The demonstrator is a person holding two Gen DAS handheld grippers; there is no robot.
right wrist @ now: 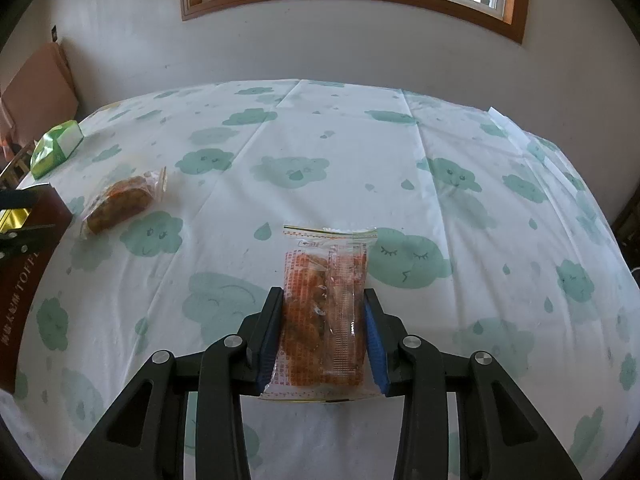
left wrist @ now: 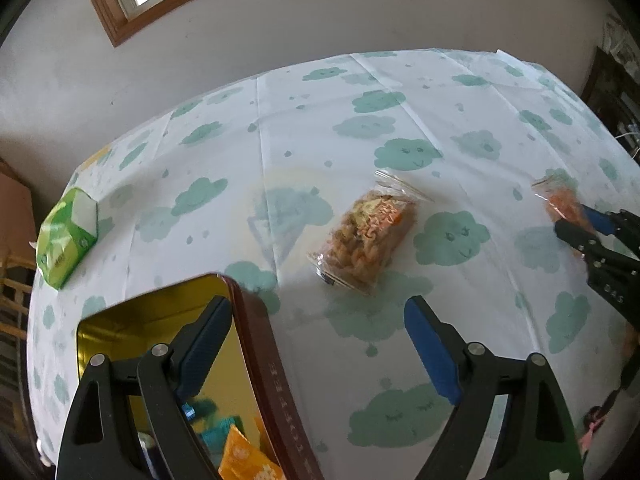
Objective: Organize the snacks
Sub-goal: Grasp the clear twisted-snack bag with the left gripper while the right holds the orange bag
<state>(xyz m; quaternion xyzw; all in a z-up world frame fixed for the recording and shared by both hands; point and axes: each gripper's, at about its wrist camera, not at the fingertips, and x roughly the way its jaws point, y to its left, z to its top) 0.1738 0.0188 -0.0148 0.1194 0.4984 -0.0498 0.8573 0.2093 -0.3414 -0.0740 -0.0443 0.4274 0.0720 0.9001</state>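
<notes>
The right hand-held gripper (right wrist: 324, 320) clamps an orange snack packet (right wrist: 325, 312) at lower centre of the frame — apparently bound for the tin (left wrist: 256, 344) — while the left hand-held gripper (left wrist: 316, 340) hangs open.

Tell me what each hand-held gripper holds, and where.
Right hand-held gripper: the orange snack packet, fingers at its long side edges, near end. Left hand-held gripper: open, holding nothing.

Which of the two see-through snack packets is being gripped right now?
The orange-red packet, clamped in the right gripper. The brownish packet lies free near the tin.
</notes>
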